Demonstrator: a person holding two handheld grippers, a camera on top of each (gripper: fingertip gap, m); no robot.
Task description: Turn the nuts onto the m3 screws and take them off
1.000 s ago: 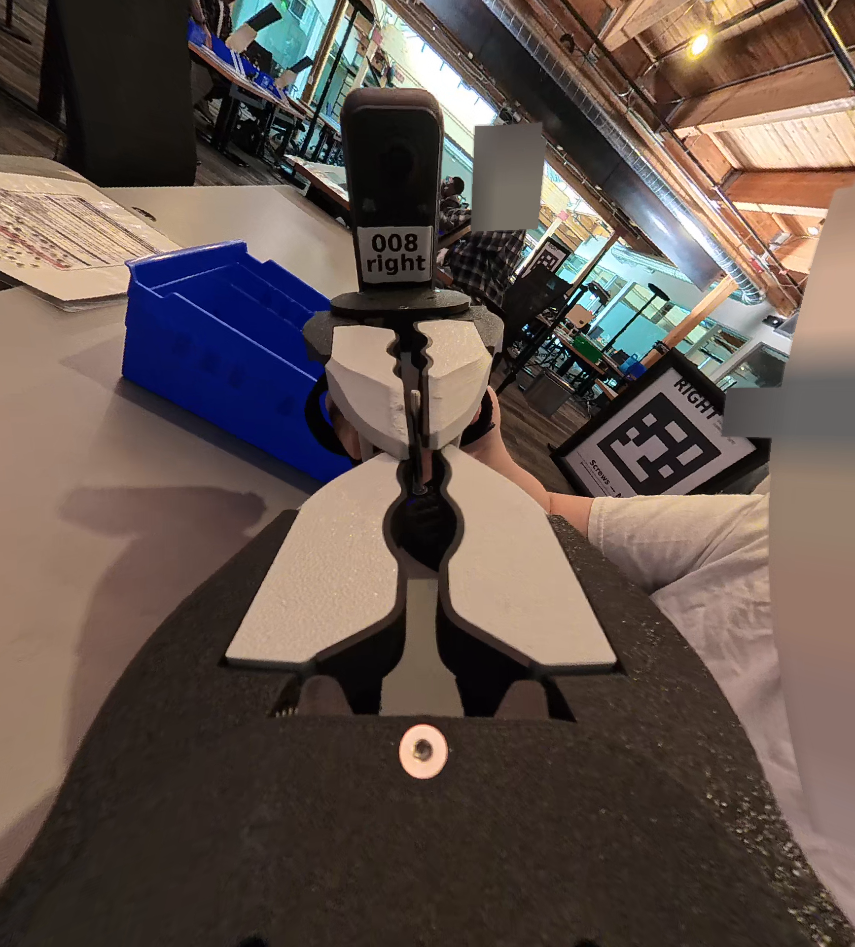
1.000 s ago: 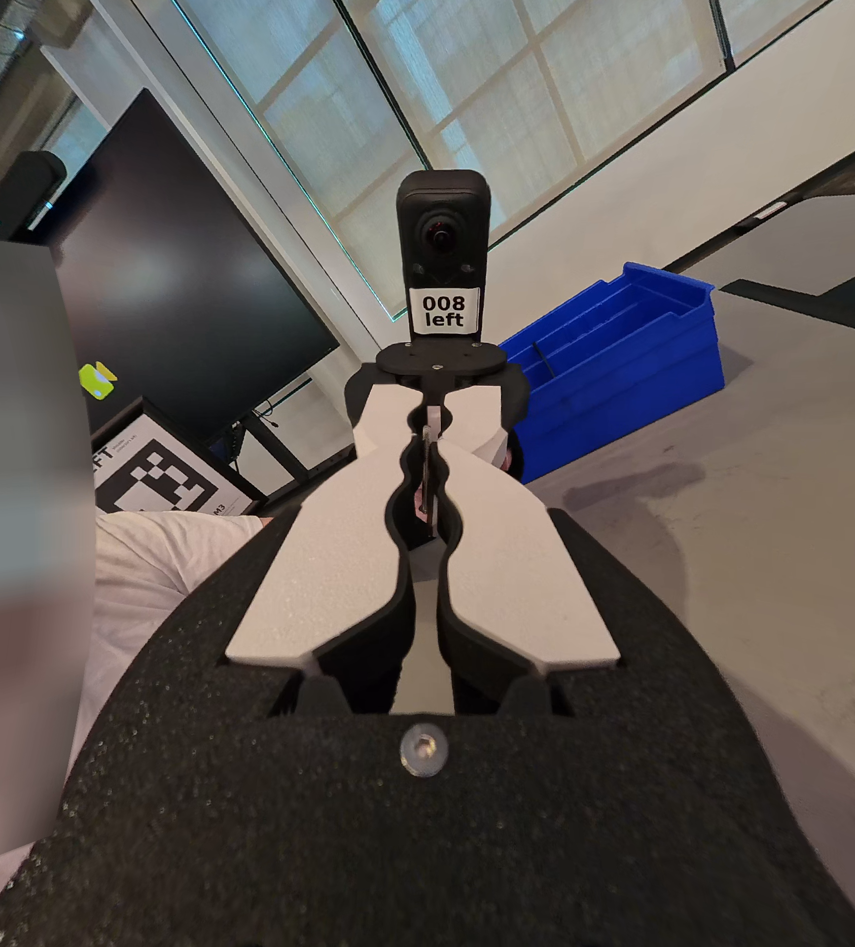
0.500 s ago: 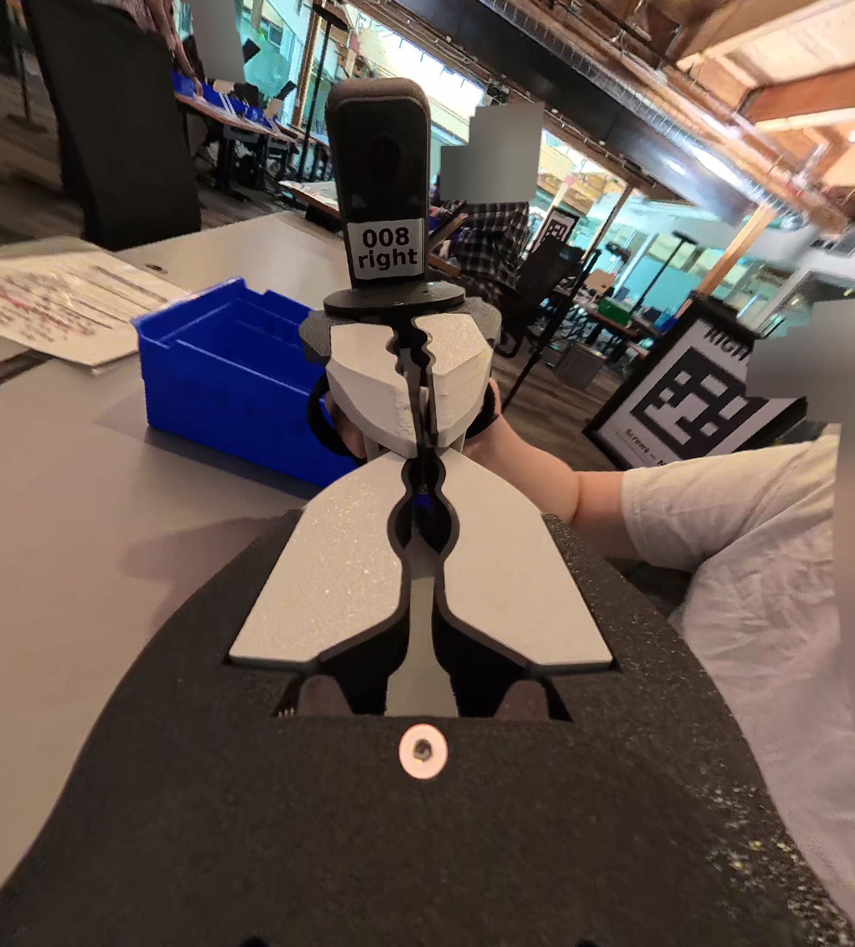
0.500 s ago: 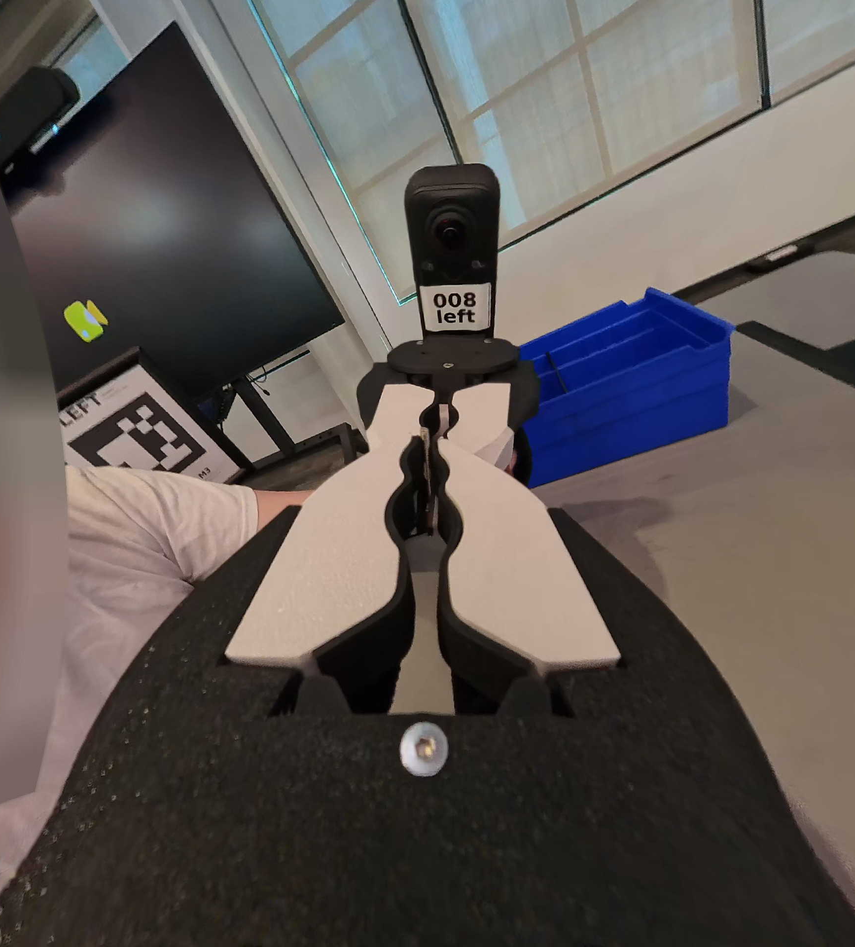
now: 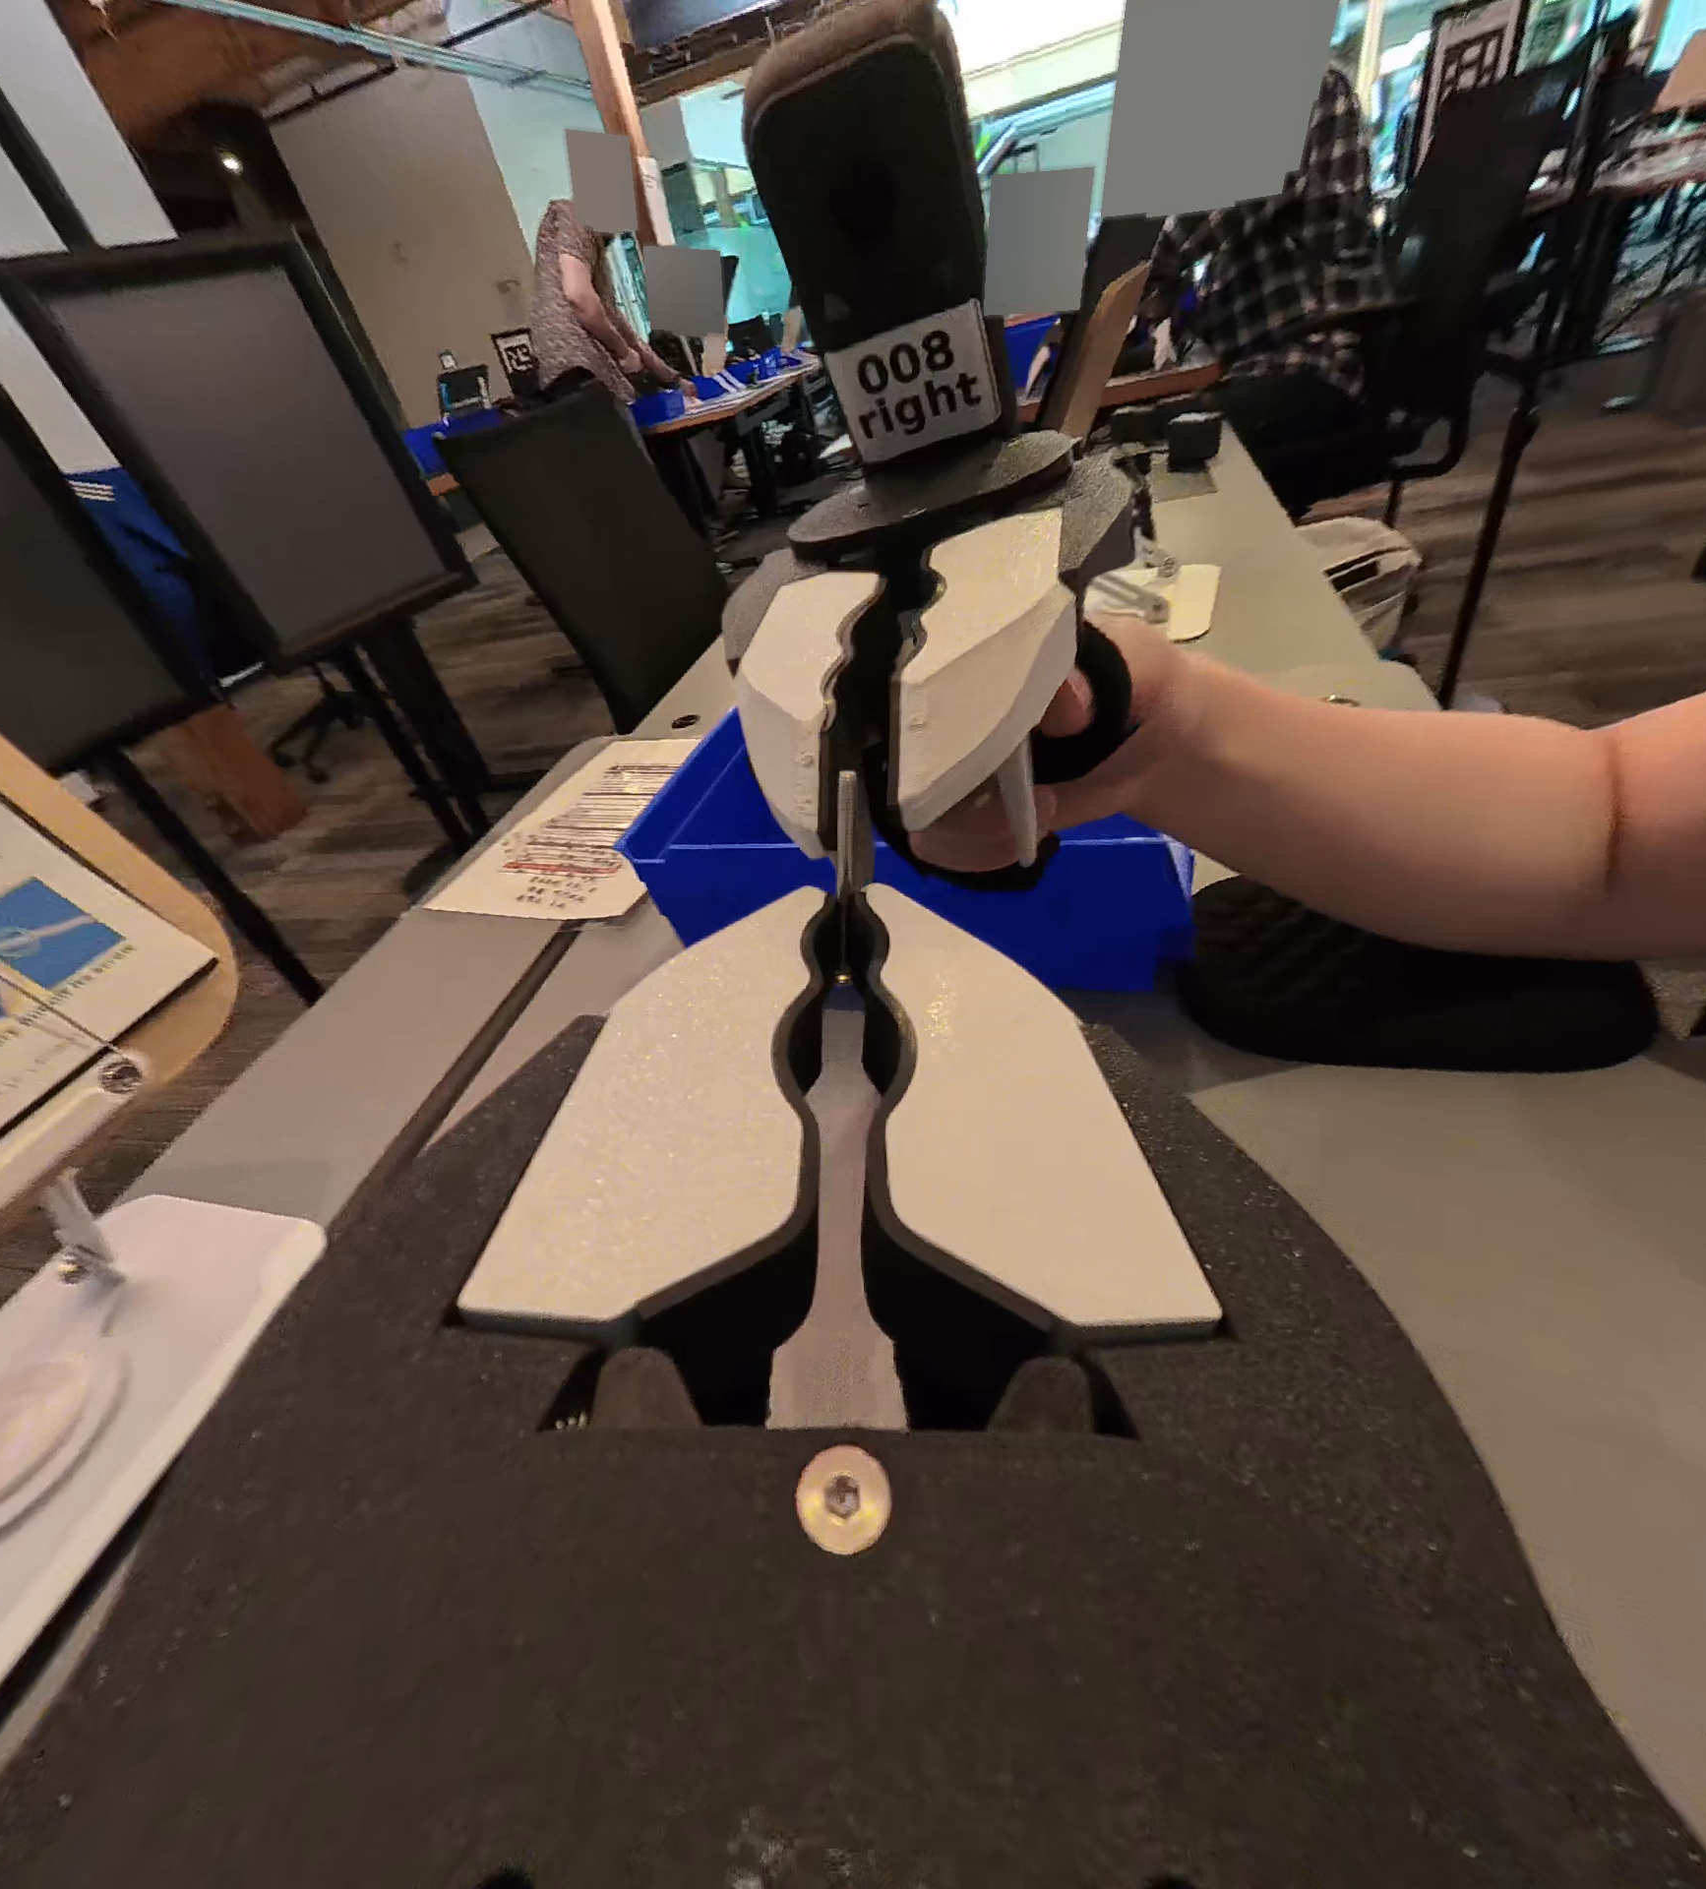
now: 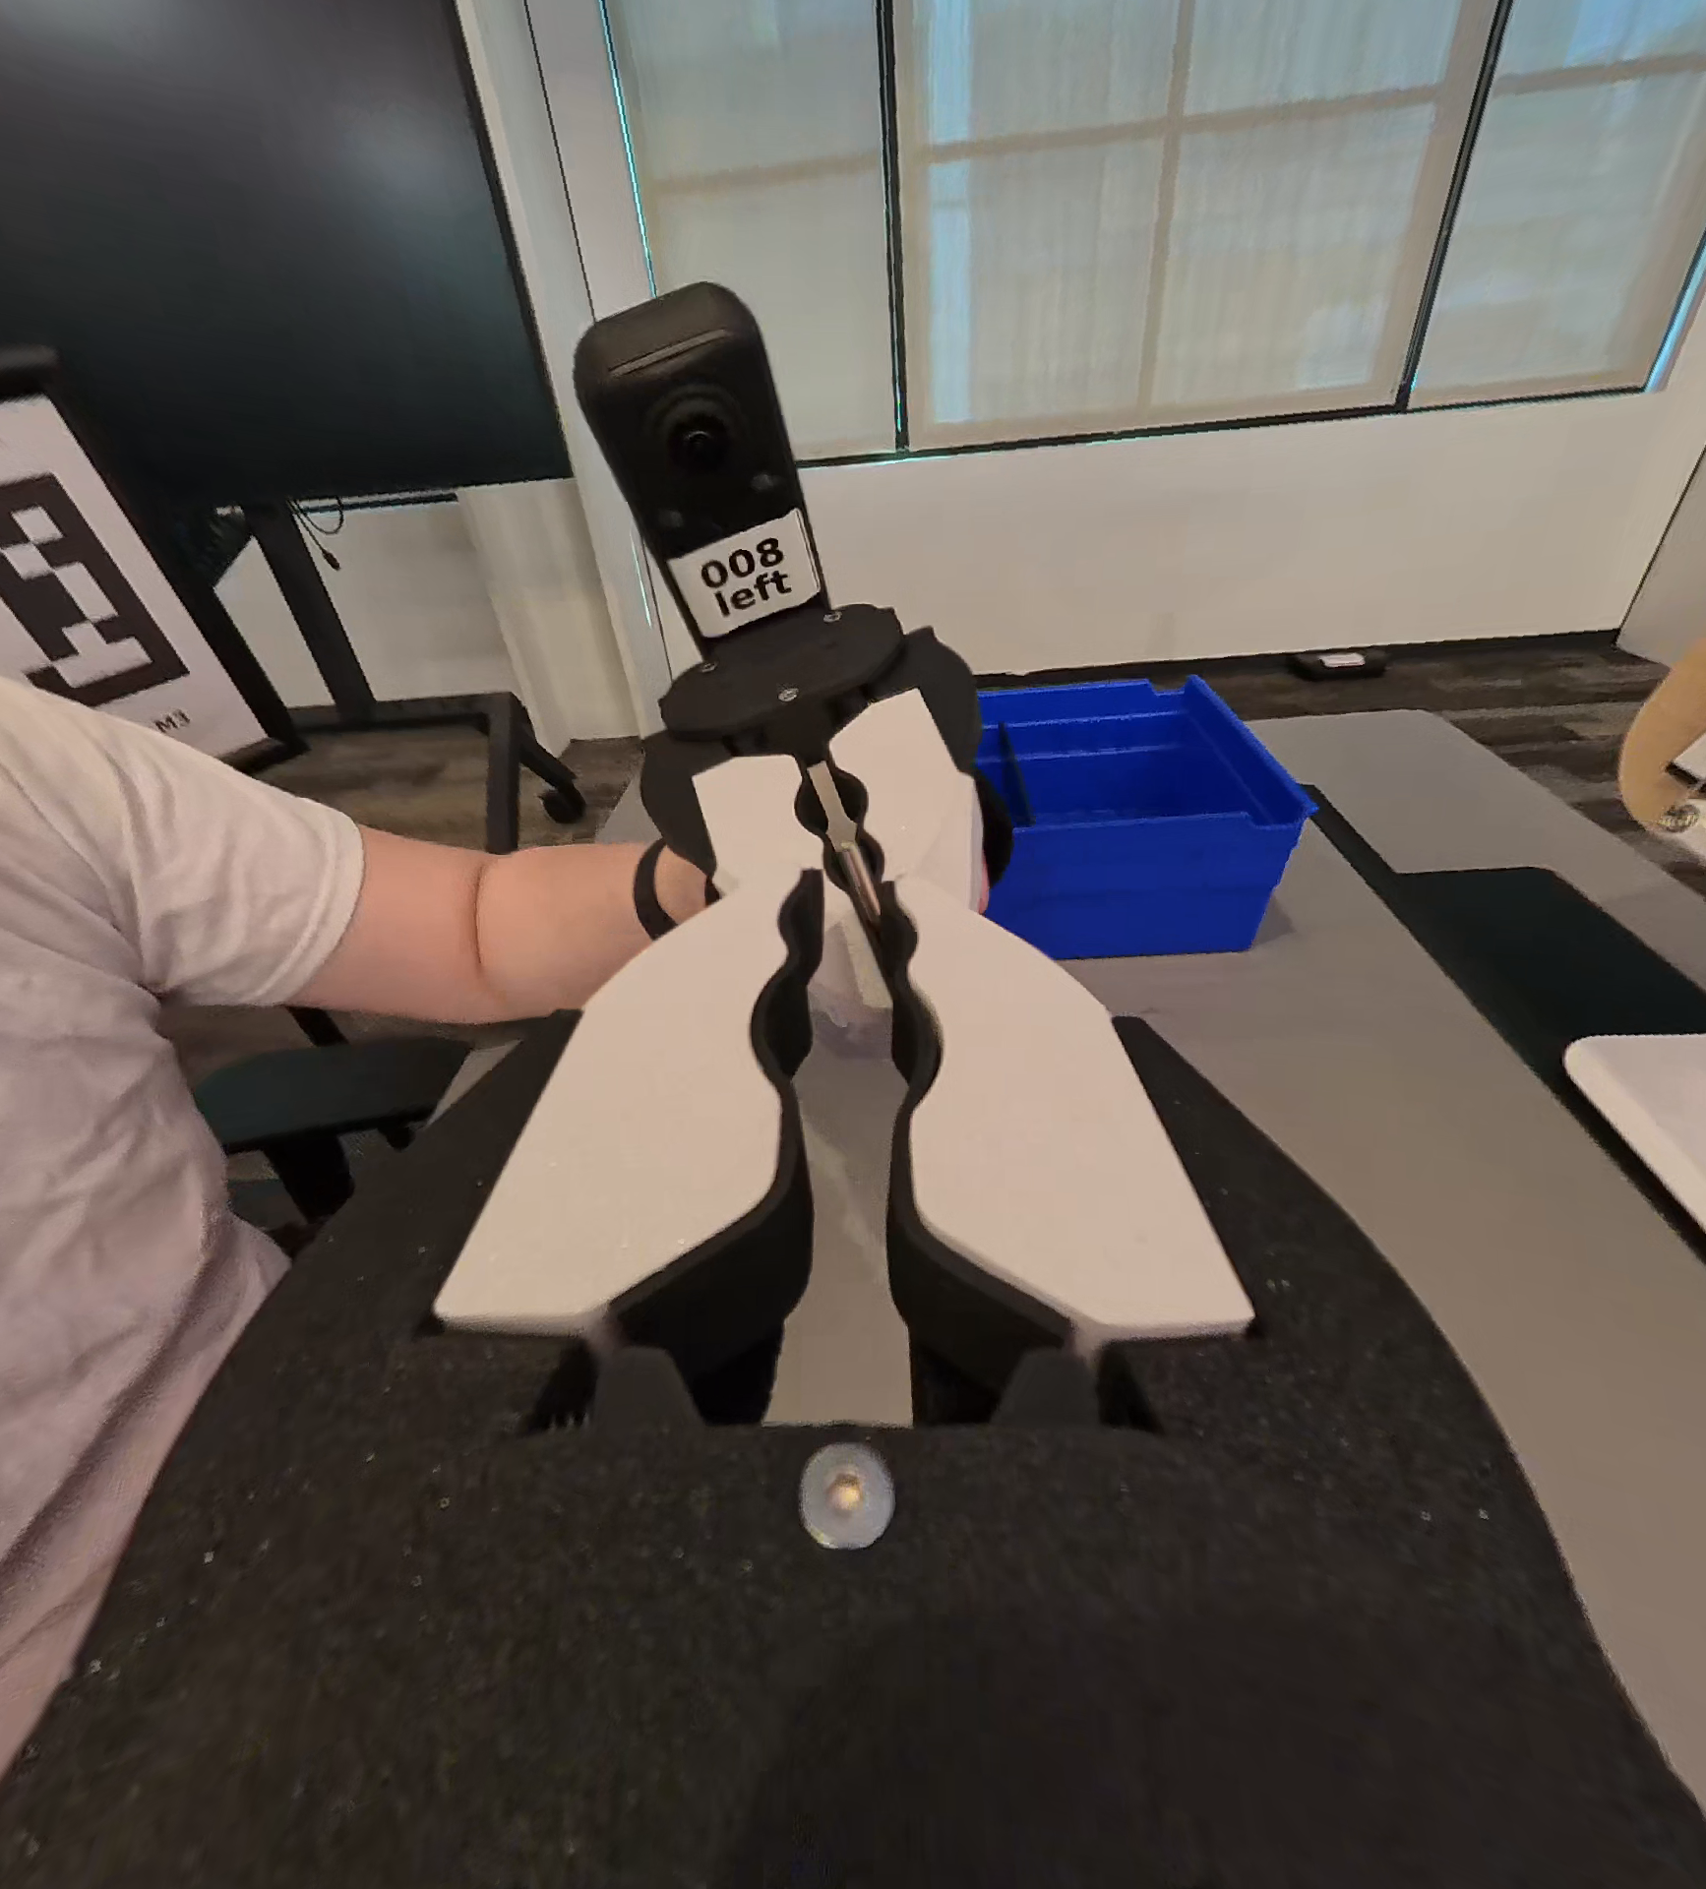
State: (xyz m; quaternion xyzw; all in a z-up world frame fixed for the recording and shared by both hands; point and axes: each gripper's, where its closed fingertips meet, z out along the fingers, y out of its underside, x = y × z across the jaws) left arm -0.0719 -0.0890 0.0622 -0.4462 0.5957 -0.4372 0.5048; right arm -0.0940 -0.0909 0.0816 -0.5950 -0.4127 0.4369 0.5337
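The grippers met tip to tip; a blue bin point(image 6: 1135, 818) blocked the bench point(image 6: 1391, 1124) just beyond.

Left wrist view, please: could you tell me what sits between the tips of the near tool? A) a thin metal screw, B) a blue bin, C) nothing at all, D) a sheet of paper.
A: a thin silver screw sticks out from the nearly closed tips of the left tool.

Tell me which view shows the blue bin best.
The right wrist view. There the blue bin shows its open top and inner dividers, and only one end is hidden behind the left claw. The left wrist view shows just its outer wall, largely blocked by the right claw.
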